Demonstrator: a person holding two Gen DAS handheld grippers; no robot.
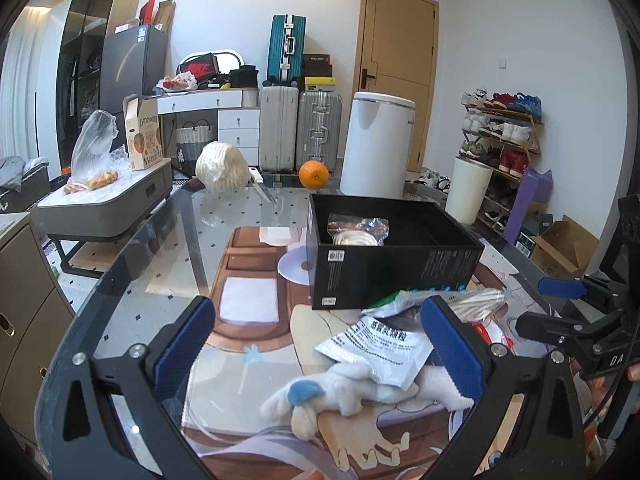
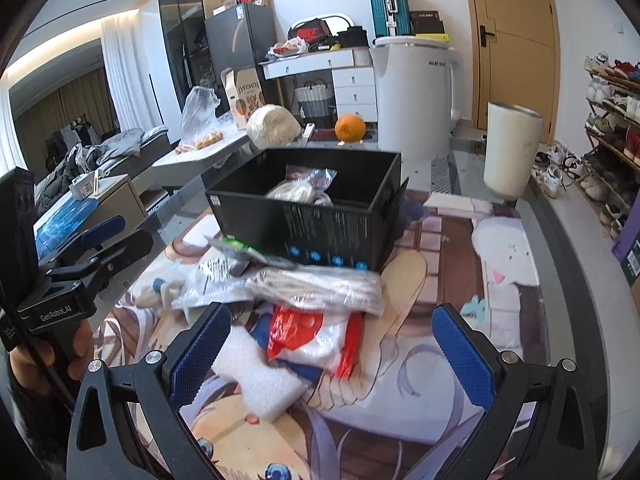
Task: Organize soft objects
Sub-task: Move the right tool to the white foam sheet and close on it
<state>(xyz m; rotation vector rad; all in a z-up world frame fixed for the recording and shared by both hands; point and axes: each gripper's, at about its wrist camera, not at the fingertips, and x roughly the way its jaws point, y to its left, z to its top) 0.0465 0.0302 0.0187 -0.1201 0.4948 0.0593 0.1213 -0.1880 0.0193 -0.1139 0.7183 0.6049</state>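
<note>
The glass table (image 1: 168,248), covered by a printed mat (image 2: 440,272), stands in a cluttered room of suitcases and shoe racks. On it sits the black box (image 1: 384,276), open-topped and stiff-walled, already holding one bagged item. Just in front of it lies your pile.

The bagged rope bundle (image 2: 320,288) is largest: limp and light, with slippery film, so pinch it mid-length. The white foam block (image 2: 256,376) will compress; grip its short sides. The red-and-white plastic bag (image 2: 304,332) crumples; take a gathered fold. The white plush toy (image 1: 340,392) (blue-eared, partly under a printed pouch (image 1: 380,348)) yields readily; take its body.

Your left gripper (image 1: 320,356) is spread wide around the plush, holding nothing. Your right gripper (image 2: 332,352) is likewise spread, above the foam and bag.
</note>
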